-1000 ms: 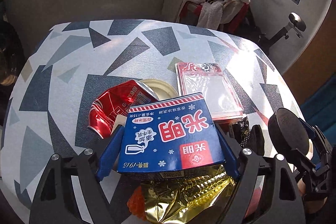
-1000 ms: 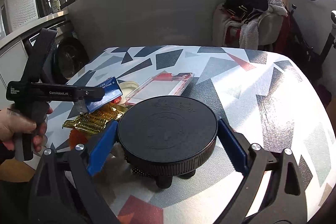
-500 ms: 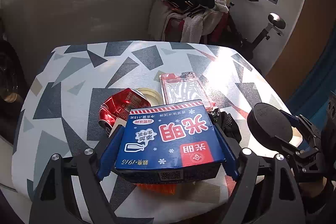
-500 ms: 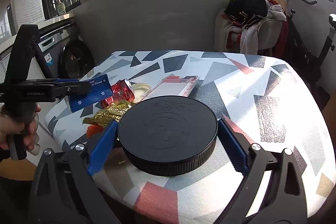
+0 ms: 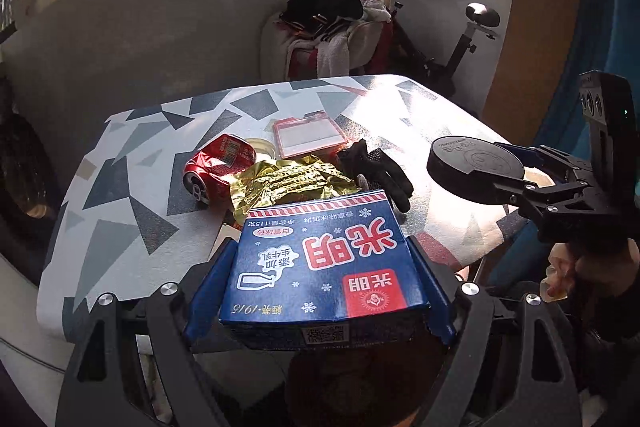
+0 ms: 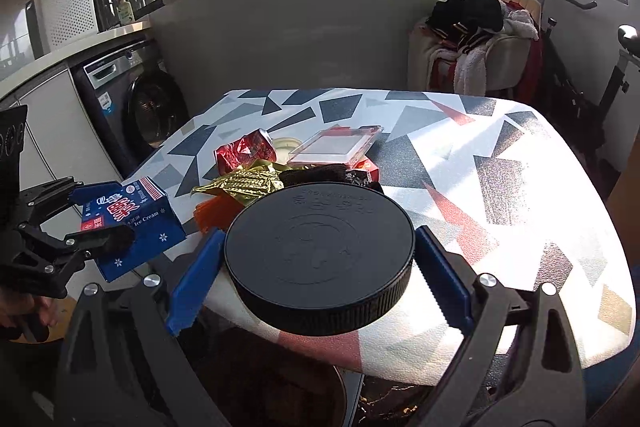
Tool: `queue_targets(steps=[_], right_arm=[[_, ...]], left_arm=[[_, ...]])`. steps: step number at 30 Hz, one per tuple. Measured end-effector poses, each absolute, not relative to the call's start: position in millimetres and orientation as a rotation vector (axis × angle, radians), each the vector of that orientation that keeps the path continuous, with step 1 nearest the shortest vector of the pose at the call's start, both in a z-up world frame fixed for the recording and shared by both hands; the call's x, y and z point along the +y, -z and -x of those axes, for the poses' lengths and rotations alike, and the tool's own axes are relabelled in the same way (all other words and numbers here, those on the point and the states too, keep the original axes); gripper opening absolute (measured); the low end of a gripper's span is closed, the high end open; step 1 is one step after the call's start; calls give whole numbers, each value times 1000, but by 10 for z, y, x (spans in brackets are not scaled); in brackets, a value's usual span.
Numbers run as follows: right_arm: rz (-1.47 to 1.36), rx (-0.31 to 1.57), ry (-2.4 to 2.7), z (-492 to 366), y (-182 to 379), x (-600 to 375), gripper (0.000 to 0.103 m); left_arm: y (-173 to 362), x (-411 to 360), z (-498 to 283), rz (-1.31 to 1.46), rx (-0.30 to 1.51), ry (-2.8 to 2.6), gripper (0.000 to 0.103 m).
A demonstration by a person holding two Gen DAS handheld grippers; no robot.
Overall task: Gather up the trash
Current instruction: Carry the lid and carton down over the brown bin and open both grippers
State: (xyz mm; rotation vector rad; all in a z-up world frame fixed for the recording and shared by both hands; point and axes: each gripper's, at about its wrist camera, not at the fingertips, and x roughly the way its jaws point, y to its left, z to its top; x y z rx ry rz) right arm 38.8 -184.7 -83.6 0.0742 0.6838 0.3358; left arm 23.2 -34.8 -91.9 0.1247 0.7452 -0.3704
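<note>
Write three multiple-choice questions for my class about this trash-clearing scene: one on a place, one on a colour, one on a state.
1. Where does the crushed can lie?
A. on the patterned table
B. on the chair
C. in the left tongs

2. What colour is the box in the left tongs?
A. green
B. blue
C. yellow

3. What are the right tongs doing?
A. hanging open
B. gripping the can
C. gripping a round black lid

Key: 1 A, the crushed can rests on the table beside the gold wrapper. 2 B, the box between the left tongs is blue with red and white print. 3 C, the right tongs are clamped on both sides of the lid.
</note>
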Motion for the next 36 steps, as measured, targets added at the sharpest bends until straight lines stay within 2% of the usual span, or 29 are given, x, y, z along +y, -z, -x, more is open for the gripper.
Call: queue_targets(steps=[15,17,31,36], right_arm=[[-87,709,-335,-67,944,-1874,92],[-95,712,-332,-38,972,-1893,92],[-111,852,-373,168,1696,-1628,92],[-31,905,-411,208,1961,-1383,92]], left_arm=[[1494,-459,215,-71,866,487,82],[1544,-474,255,-48,880,512,93],[1589,79,338,-19,757,362,97],[1662,168,423,-64,703,328,97]])
